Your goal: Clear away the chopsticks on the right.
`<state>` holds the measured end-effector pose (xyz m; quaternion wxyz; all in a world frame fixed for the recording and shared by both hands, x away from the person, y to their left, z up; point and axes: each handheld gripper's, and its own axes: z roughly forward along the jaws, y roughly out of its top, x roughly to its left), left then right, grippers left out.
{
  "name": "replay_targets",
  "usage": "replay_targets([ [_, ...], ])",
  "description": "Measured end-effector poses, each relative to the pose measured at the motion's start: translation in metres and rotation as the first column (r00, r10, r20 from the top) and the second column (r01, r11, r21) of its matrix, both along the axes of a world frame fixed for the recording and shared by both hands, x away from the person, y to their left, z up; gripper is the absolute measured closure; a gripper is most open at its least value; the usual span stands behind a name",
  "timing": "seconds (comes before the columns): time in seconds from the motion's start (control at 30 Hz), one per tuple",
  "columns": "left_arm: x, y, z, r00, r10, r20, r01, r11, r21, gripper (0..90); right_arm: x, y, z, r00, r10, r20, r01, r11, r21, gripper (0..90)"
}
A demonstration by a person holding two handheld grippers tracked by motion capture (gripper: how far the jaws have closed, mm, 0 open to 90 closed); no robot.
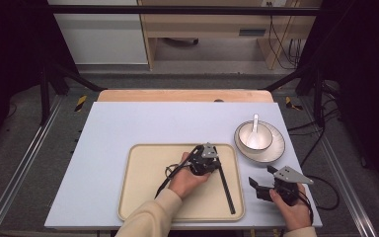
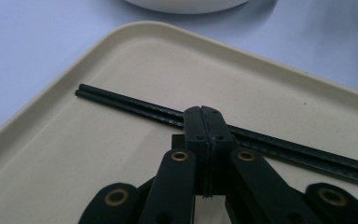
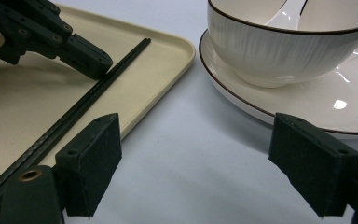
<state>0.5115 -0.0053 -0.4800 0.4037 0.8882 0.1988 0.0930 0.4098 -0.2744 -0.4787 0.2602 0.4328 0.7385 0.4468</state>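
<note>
At the near edge of the table, toward its right corner, the right gripper (image 1: 260, 190) rests on the pale blue table (image 1: 128, 123) with its fingers (image 3: 91, 158) spread wide and nothing between them; in the right gripper view they frame bare table just off the tray's right rim.

A little farther in, the left gripper (image 1: 216, 167) sits over the beige tray (image 1: 143, 197), fingers (image 2: 205, 126) pressed flat together, tips down right at the pair of black chopsticks (image 1: 225, 182). The chopsticks lie side by side along the tray's right side, running from near its front edge toward its far edge. The closed tips seem to press or nudge the sticks rather than clamp them; I see nothing caught between the pads.

The risk, as I judge it, is that a push from shut fingers rolls the sticks apart or skids one against the rim, leaving them harder to pick up together. A careless sweep toward the right could also carry them off the tray.

Beyond the tray's far right corner, a white bowl (image 1: 255, 136) with a spoon (image 1: 254, 123) in it stands on a plate (image 1: 276, 150).

From the left gripper's own view, its tips cover the exact contact point, so whether they touch both sticks or one is hard to tell.
</note>
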Motion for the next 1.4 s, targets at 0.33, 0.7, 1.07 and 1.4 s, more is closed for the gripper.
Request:
replay_targets([
  [0.33,-0.006,-0.002,0.009,0.9997,-0.009,0.021,0.008,0.9989,0.046,89.8,0.000,0.000,0.000,1.0000,0.004,-0.001,-0.004,1.000,0.007,17.0],
  [0.7,-0.004,-0.003,0.004,0.9999,-0.016,0.001,0.016,0.9984,0.053,89.8,-0.001,0.000,0.001,1.0000,0.002,0.001,-0.002,1.000,0.012,16.9],
  [1.07,-0.002,-0.010,0.003,0.9995,-0.031,0.004,0.030,0.9983,0.050,89.8,-0.001,-0.001,0.001,1.0000,-0.002,0.002,0.002,1.000,0.008,16.9],
  [1.4,0.001,-0.017,0.003,0.9993,-0.037,-0.001,0.037,0.9986,0.038,89.8,0.000,-0.001,0.001,1.0000,0.003,0.003,-0.003,1.000,0.008,16.9],
])
